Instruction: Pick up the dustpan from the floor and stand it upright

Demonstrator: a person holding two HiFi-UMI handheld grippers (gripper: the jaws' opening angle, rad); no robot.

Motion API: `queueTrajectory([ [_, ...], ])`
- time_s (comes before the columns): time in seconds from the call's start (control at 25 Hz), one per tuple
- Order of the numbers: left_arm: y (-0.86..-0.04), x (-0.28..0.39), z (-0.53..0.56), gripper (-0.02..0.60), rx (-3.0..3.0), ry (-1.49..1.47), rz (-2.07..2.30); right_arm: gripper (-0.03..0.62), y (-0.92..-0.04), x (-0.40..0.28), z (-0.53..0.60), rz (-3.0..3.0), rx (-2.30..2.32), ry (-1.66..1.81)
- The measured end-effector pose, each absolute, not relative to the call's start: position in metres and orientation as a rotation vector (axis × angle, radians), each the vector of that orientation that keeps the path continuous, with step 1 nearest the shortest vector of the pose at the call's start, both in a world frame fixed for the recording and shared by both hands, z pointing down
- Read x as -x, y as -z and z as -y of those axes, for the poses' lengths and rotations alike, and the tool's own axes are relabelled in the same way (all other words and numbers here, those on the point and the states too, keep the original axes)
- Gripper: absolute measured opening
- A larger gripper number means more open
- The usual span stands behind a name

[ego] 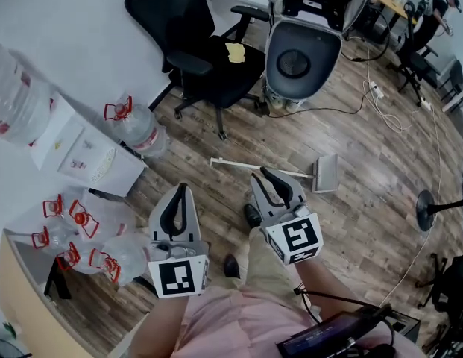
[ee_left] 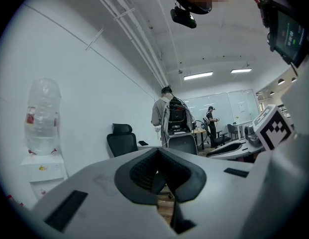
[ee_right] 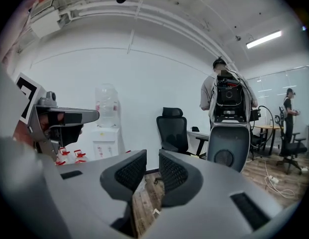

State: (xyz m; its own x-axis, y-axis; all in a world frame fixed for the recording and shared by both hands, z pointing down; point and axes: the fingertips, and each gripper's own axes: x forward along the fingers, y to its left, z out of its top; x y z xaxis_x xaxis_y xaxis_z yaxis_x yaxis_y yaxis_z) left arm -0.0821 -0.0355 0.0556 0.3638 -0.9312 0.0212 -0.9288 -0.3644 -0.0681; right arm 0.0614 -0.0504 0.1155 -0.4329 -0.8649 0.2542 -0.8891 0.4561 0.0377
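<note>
Dustpan (ego: 325,173) lies flat, handle leftward, pan rightward; left gripper (ego: 180,192) jaws together, right gripper (ego: 267,176) slightly parted.

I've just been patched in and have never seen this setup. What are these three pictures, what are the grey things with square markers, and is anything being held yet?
There is no robot arm. A person holds a two-jaw gripper in each hand, and the marker cubes are part of those grippers. The head view looks down from the person's head. The other two views each look along one gripper's jaws. The left gripper has its jaw tips together. The right gripper shows a narrow gap. Neither holds anything. The long-handled dustpan lies flat on the wooden floor just ahead of the right gripper, untouched. A black office chair stands further off.
</note>
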Motion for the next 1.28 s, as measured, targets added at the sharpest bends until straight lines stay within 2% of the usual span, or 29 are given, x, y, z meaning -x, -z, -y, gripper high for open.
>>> queueTrajectory([
  [0.4,-0.118,0.066,0.129,0.009,2.574,0.173,-1.885,0.083,-0.181,-0.076,0.151,2.479,-1.306,-0.198],
  [0.84,-0.236,0.058,0.196,0.009,2.555,0.363,-1.998,0.085,-0.297,-0.074,0.222,2.479,-1.076,-0.275],
  [1.28,-0.358,0.047,0.241,0.009,2.608,0.432,-2.035,0.090,-0.419,-0.066,0.258,2.435,-0.942,-0.323],
])
